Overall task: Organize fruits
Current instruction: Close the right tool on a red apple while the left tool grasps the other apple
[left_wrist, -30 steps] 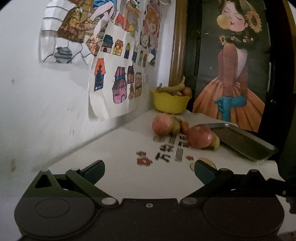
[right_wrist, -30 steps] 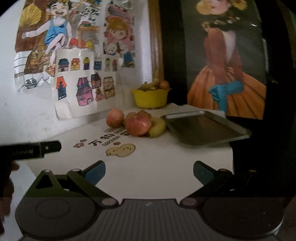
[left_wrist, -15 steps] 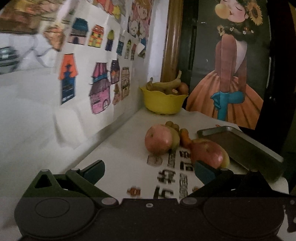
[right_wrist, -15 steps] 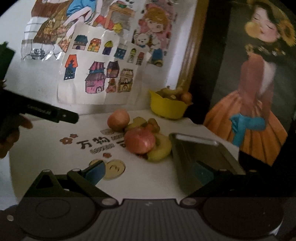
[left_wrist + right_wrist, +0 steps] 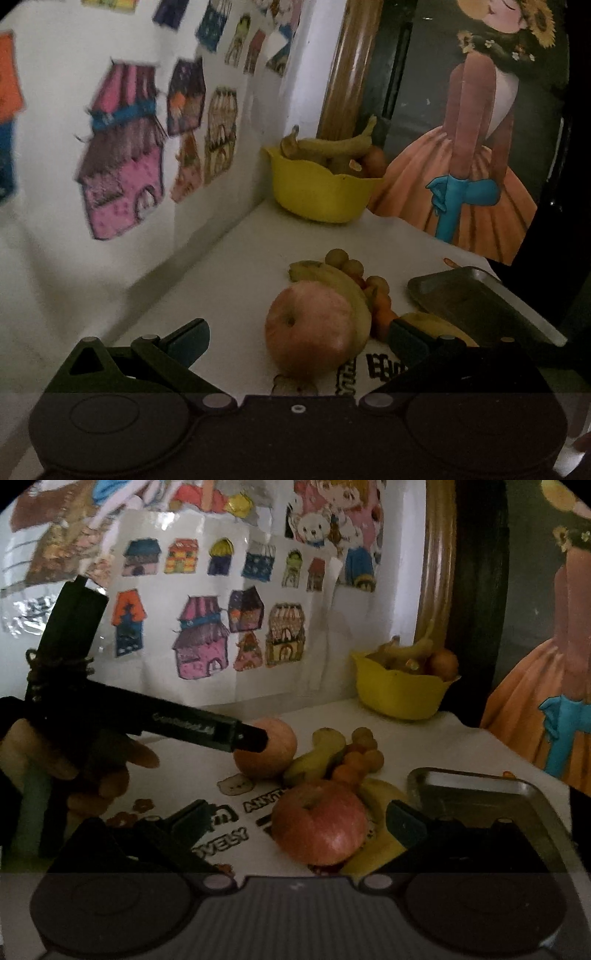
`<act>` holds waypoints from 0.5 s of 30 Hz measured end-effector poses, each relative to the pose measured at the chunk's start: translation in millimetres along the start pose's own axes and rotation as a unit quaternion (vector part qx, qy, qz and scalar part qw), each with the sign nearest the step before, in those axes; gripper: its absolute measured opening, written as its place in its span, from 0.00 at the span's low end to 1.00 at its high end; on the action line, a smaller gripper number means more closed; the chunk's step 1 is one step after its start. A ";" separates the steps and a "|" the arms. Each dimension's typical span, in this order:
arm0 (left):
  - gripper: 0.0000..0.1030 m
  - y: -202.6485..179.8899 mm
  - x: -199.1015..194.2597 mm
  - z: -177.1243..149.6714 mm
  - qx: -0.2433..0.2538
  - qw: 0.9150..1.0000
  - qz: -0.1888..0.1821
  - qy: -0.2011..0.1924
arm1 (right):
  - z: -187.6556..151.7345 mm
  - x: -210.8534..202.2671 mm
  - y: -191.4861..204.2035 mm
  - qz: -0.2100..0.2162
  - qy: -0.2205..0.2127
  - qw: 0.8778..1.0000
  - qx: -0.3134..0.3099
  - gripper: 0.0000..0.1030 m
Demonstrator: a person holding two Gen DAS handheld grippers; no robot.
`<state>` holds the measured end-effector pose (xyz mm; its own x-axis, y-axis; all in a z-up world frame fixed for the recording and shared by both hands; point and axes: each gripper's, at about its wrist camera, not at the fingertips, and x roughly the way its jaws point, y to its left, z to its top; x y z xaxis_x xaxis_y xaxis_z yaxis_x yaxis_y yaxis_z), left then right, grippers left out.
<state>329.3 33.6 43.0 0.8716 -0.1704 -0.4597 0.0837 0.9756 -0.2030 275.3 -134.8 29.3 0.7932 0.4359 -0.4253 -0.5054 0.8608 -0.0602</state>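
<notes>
Loose fruit lies on the white table. In the left wrist view a pale red apple (image 5: 312, 328) sits between the open fingers of my left gripper (image 5: 297, 338), with a banana (image 5: 347, 288) and small orange fruits (image 5: 376, 291) behind it. In the right wrist view a redder apple (image 5: 319, 827) sits between the open fingers of my right gripper (image 5: 295, 821), resting against a banana (image 5: 376, 834). The left gripper (image 5: 247, 738) shows there too, reaching the pale apple (image 5: 273, 749). Neither gripper touches fruit that I can tell.
A yellow bowl (image 5: 317, 192) with bananas and an orange stands at the back by the wall; it also shows in the right wrist view (image 5: 402, 694). A metal tray (image 5: 491, 805) lies at the right. Children's drawings (image 5: 236, 627) hang on the wall at the left.
Both grippers have moved forward toward the fruit pile. Each apple now sits between the open fingers of its gripper. The left gripper has swung in toward the pale apple.
</notes>
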 end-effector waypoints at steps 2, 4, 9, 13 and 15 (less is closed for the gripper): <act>0.99 0.8 8.4 1.3 -0.005 1.000 -0.009 0.006 | -0.4 11.1 -2.4 0.004 0.010 1.000 0.001 1.00; 0.99 1.7 14.3 0.1 -0.008 1.000 -0.018 0.008 | -1.6 20.0 -3.9 0.010 0.017 1.000 0.001 1.00; 0.99 3.4 30.9 -3.2 -0.006 0.999 -0.031 0.027 | -2.0 33.6 -4.3 0.014 0.026 1.000 0.002 1.00; 0.99 3.9 38.4 -5.0 -0.003 0.998 -0.041 0.037 | -2.3 42.2 -6.3 0.012 0.031 0.999 0.014 1.00; 0.99 3.6 42.2 -4.6 -0.001 0.998 -0.040 0.041 | -3.3 47.0 -7.4 0.014 0.039 0.999 0.017 1.00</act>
<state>364.2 29.3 18.8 0.8193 -0.2592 -0.5114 0.1509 0.9580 -0.2437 315.2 -121.5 6.8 0.7495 0.4383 -0.4961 -0.5134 0.8580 -0.0177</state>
